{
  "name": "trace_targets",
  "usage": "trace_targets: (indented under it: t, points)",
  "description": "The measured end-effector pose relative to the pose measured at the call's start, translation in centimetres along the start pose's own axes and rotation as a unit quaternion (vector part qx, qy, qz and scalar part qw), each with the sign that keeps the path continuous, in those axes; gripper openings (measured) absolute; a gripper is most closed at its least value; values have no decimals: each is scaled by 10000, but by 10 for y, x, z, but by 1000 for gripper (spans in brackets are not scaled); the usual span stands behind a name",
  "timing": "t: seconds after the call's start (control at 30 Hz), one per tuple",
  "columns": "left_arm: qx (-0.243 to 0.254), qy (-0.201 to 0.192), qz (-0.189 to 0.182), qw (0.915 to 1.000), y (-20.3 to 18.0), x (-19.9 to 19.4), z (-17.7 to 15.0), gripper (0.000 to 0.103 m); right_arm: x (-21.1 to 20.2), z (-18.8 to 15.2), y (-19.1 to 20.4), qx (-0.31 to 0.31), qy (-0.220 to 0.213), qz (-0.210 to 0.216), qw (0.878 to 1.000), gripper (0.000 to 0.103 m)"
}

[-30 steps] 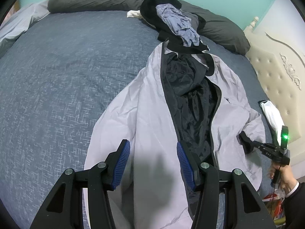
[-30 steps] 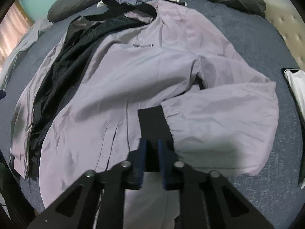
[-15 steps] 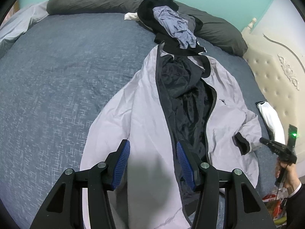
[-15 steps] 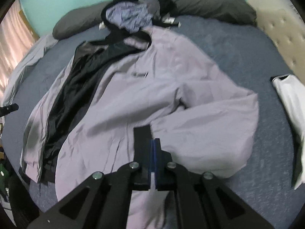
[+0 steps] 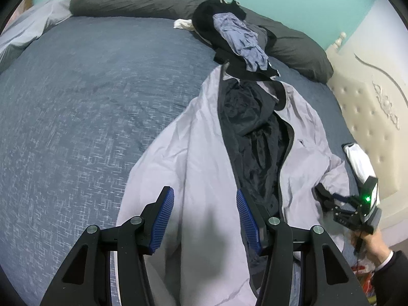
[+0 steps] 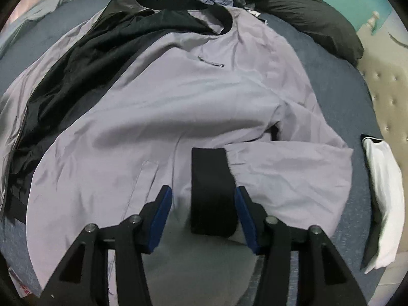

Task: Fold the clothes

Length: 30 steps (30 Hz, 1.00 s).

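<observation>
Left wrist view: one jacket (image 5: 204,158) lies on the bed (image 5: 76,102), one heap of clothes (image 5: 234,35) sits at the jacket's collar end, two dark pillows (image 5: 132,0) run along the far edge, and one white folded cloth (image 5: 359,160) lies at about three o'clock. The jacket is pale grey-lilac with a black lining, spread open down the front so the dark inside shows as a long strip from twelve to six o'clock. It fills the middle and right of the bed, its collar pointing to twelve o'clock under the heap. The left gripper (image 5: 205,216) hangs over the jacket's near left panel at six o'clock, tilted down, its blue pads spread apart with only flat fabric below them. At four o'clock a hand (image 5: 369,242) holds the right gripper (image 5: 329,199) at the sleeve's black cuff (image 5: 320,191); the picture is too blurred there to tell how its jaws stand.

Right wrist view: the same one jacket fills the frame, its sleeve (image 6: 293,173) folded across the front from three o'clock towards the centre. The cuff (image 6: 211,191) lies flat on the jacket between the right gripper's (image 6: 202,214) blue pads. The jaws are opening: the right pad sits just beside the cuff's edge, the left pad stands clear. The gripper points steeply down at six o'clock. The white cloth (image 6: 385,199) lies at three o'clock on the bed.
</observation>
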<state>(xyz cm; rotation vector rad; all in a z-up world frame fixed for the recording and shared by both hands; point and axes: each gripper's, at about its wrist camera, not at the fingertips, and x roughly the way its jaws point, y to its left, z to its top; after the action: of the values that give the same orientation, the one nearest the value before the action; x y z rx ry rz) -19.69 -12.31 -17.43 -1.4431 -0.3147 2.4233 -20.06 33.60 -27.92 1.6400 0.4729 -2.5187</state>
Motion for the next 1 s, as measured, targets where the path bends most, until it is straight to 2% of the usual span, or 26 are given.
trace_targets:
  t: [0.03,0.23,0.43,0.57,0.73,0.87,1.0]
  points:
    - [-4,8,12,10000,2,0,0,55,0,-1,-3,52,-10,2,10000,26]
    - [-68,-22,37,10000,12,-2,0,55,-8,-2,-25,395,-201,71,9990,5]
    - [-16,-41,26,10000,10,-6,0,55,-58,-4,-66,862,-839,259,9924,3]
    - [29,-45,42,10000,5,-9,1,55,-85,-16,-109,1154,-1012,95,9881,3]
    - [83,-19,80,9999,-3,-14,0,55,-113,-39,-173,1789,-1164,-71,9769,3]
    - [182,-23,139,9997,-10,-20,0,55,-130,-61,-222,2220,-1303,-293,9658,3]
    - [236,7,230,9995,-15,-24,-2,55,-141,-89,-278,2911,-1465,-402,9446,3]
